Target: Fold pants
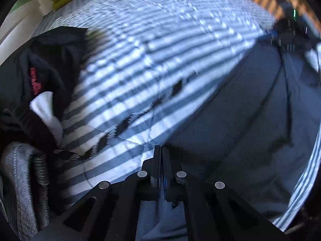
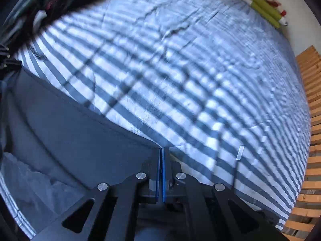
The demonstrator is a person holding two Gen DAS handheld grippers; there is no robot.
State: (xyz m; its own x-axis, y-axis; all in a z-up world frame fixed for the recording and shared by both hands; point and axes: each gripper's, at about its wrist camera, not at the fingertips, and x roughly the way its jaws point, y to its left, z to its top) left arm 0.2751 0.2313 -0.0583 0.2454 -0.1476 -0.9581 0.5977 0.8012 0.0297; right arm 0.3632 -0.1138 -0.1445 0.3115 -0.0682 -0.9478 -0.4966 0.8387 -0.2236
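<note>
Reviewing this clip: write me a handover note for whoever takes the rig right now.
Left tool: shut on the dark pants at one edge.
Right tool: shut on the pants' edge too.
The pants lie spread between both tools on the striped bedsheet. A pile of other clothes sits to the left.
Done: both edges gripped.
Left: carry the gripped edge over to make the fold, then release. How far folding has got cannot be told.

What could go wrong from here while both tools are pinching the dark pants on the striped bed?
Each tool grips only the very edge of the dark pants: the left tool and the right tool could lose the fabric if pulled apart. The clothes pile lies close beside the left tool, so a folded leg might land on it. Both views are blurred, suggesting fast movement and an uneven fold.
</note>
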